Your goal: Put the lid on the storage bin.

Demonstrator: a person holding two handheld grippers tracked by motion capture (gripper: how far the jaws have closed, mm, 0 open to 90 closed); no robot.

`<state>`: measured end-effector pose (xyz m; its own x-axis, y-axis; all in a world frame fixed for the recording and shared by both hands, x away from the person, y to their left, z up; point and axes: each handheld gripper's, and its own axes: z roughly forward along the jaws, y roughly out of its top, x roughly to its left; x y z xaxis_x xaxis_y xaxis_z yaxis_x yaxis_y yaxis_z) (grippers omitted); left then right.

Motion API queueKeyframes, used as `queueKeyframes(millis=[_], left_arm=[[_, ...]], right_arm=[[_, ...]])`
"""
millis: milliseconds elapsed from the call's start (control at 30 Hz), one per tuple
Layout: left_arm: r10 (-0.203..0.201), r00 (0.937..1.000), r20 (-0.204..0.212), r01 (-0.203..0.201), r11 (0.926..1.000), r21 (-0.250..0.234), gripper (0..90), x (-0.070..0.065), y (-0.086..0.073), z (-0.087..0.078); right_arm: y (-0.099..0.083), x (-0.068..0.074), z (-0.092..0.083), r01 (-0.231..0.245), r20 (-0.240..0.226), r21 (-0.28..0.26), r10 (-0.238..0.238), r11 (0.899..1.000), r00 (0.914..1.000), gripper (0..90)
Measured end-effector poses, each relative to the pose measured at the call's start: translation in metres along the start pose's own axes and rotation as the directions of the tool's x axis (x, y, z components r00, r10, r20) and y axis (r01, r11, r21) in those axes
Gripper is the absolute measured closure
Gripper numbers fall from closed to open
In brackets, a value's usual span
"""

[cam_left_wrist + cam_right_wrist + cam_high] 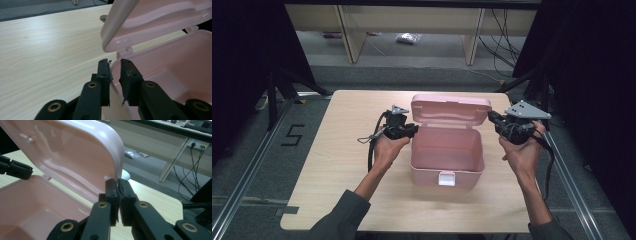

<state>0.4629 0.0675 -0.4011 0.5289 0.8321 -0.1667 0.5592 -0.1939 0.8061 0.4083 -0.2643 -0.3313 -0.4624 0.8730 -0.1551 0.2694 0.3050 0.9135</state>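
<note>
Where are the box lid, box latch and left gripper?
box lid (451,106): high view, middle of its raised inner face.
box latch (446,178): high view, white tab on the front wall.
left gripper (115,65): left gripper view, midway between fingertips.

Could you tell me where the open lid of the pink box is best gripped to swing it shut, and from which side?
Grip the lid on its thin side edge, coming from the box's right, where the right gripper already pinches it. That rim is thin enough to fit between the jaws, and the lid stands tilted up on its rear hinge.
</note>
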Motion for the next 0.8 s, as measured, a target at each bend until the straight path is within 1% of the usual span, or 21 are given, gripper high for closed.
queueKeyframes(millis=[33,67,100,133,167,200,233,267,300,367,433,467,500,533,567,600,633,667,733,767,800], left_arm=[[-0.002,1.0,0.008,0.002,1.0,0.001,74.7,-0.001,-0.001,-0.001],[0.003,1.0,0.008,-0.003,1.0,0.003,73.2,-0.001,-0.001,-0.003],[0.008,0.9999,0.014,-0.008,1.0,0.003,71.8,-0.001,-0.002,-0.005],[0.005,0.9998,0.019,-0.005,1.0,0.0,70.9,-0.001,-0.002,-0.007],[0.006,0.9996,0.027,-0.006,1.0,0.0,69.8,-0.001,-0.003,-0.009],[0.008,0.9994,0.034,-0.008,1.0,-0.001,68.5,-0.002,-0.003,-0.011],[0.017,0.9991,0.039,-0.017,0.9999,-0.001,67.3,-0.002,-0.003,-0.014],[0.022,0.9987,0.046,-0.022,0.9998,0.003,66.3,-0.003,-0.004,-0.016],[0.022,0.9983,0.054,-0.023,0.9997,0.002,65.5,-0.004,-0.004,-0.019],[0.03,0.9977,0.061,-0.03,0.9995,-0.002,62.9,-0.006,-0.005,-0.024],[0.043,0.9958,0.081,-0.044,0.9989,0.015,59.0,-0.006,-0.006,-0.028],[0.04,0.9953,0.088,-0.042,0.9989,0.018,57.9,-0.007,-0.007,-0.03],[0.036,0.9943,0.1,-0.038,0.9992,0.015,57.5,-0.008,-0.008,-0.031],[0.035,0.9932,0.111,-0.037,0.9991,0.018,57.3,-0.009,-0.009,-0.032],[0.04,0.9927,0.114,-0.042,0.999,0.017,56.8,-0.009,-0.009,-0.034],[0.04,0.992,0.12,-0.043,0.9989,0.019,55.9,-0.009,-0.01,-0.035],[0.044,0.9919,0.119,-0.047,0.9987,0.02,55.1,-0.01,-0.011,-0.036],[0.043,0.9916,0.122,-0.045,0.9988,0.019,54.1,-0.01,-0.012,-0.038],[0.045,0.9912,0.124,-0.048,0.9986,0.024,50.4,-0.012,-0.015,-0.04],[0.049,0.9893,0.137,-0.053,0.9982,0.029,49.4,-0.012,-0.016,-0.042],[0.054,0.9884,0.142,-0.059,0.9979,0.026,48.6,-0.013,-0.017,-0.045]], right_arm=[[0.0,0.0,-0.001,0.007,-0.005,0.007,-0.007,1.0,1.0,87.6],[-0.001,0.001,-0.002,-0.007,-0.013,0.017,0.007,1.0,0.9999,87.6],[-0.002,0.001,-0.003,0.005,-0.004,0.004,-0.005,1.0,1.0,87.6],[-0.003,0.001,-0.003,0.002,0.0,-0.002,-0.002,1.0,1.0,87.6],[-0.003,0.001,-0.004,0.006,-0.009,0.007,-0.006,1.0,0.9999,87.6],[-0.004,0.002,-0.004,-0.002,-0.002,-0.007,0.002,1.0,1.0,87.5],[-0.004,0.002,-0.005,0.003,-0.005,0.0,-0.003,1.0,1.0,87.5],[-0.004,0.003,-0.005,-0.009,-0.003,-0.003,0.009,1.0,1.0,87.5],[-0.004,0.003,-0.006,-0.005,-0.018,0.006,0.005,1.0,0.9998,87.5],[-0.005,0.003,-0.007,-0.007,-0.017,0.005,0.007,1.0,0.9998,87.4],[-0.007,0.003,-0.007,-0.011,-0.022,0.002,0.011,1.0,0.9997,87.4],[-0.008,0.003,-0.008,-0.021,-0.018,0.0,0.021,1.0,0.9996,87.3],[-0.009,0.003,-0.008,-0.019,-0.019,-0.009,0.019,1.0,0.9996,87.2],[-0.009,0.003,-0.009,-0.026,-0.027,-0.001,0.026,1.0,0.9993,87.2],[-0.01,0.003,-0.01,-0.022,-0.034,0.002,0.022,1.0,0.9992,87.2],[-0.011,0.004,-0.011,-0.021,-0.028,-0.004,0.021,1.0,0.9994,87.1],[-0.011,0.004,-0.011,-0.016,-0.04,0.001,0.016,1.0,0.9991,87.0],[-0.012,0.005,-0.012,-0.02,-0.039,-0.001,0.02,1.0,0.9991,87.0],[-0.013,0.005,-0.014,-0.011,-0.038,0.004,0.011,1.0,0.9992,86.9],[-0.014,0.007,-0.014,-0.02,-0.041,0.003,0.02,1.0,0.999,86.9],[-0.014,0.006,-0.015,-0.005,-0.033,0.001,0.005,1.0,0.9994,86.9]])
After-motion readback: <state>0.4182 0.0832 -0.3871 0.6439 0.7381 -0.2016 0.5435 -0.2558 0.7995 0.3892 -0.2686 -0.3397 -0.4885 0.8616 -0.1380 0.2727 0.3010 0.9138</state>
